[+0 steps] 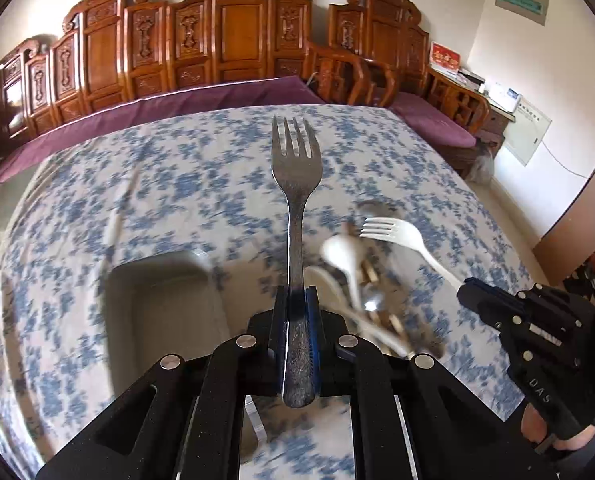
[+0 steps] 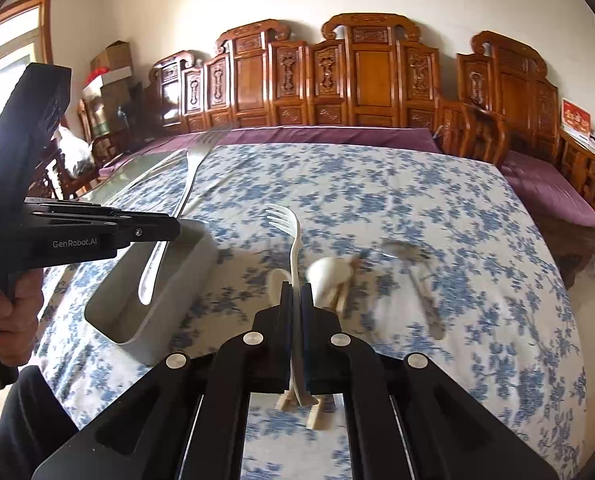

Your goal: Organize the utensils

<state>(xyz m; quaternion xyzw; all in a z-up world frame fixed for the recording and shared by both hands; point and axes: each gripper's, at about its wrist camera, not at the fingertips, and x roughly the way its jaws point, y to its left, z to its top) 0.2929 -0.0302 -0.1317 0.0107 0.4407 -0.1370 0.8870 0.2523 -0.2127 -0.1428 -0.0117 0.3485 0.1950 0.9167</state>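
The left gripper (image 1: pixel 296 300) is clamped tight on the handle of a metal fork (image 1: pixel 296 184), which stands up the middle of the left wrist frame with its tines toward the top, above the table. Its steel is dull and speckled, four tines, broad at the neck. From the right wrist view the same fork (image 2: pixel 165 240) hangs over the grey tray (image 2: pixel 129 312) at lower left, tines pointing to the upper left.

The right gripper (image 2: pixel 296 292) is closed just as tightly on a white plastic fork (image 2: pixel 293 232), thin and curved, with its tines curling toward the upper left of centre; in the left wrist view that fork (image 1: pixel 401 240) reaches in from the right.

Just beyond the right gripper's fingertips lies a loose, blurred heap: a white spoon (image 2: pixel 329 276), pale wooden pieces (image 2: pixel 343 296), and to the right a metal spoon (image 2: pixel 417 276) lying apart on the cloth. The heap sits between the two grippers and beside the tray's right wall.

The tray is rectangular with rounded corners and its inside looks bare. The blue-flowered tablecloth (image 2: pixel 457 208) spreads wide and unoccupied toward the top and right of the frame, ending at a purple cushion (image 2: pixel 337 136) and the carved wooden bench back (image 2: pixel 373 68). At left a hand (image 2: pixel 13 320) grips the left tool's handle.
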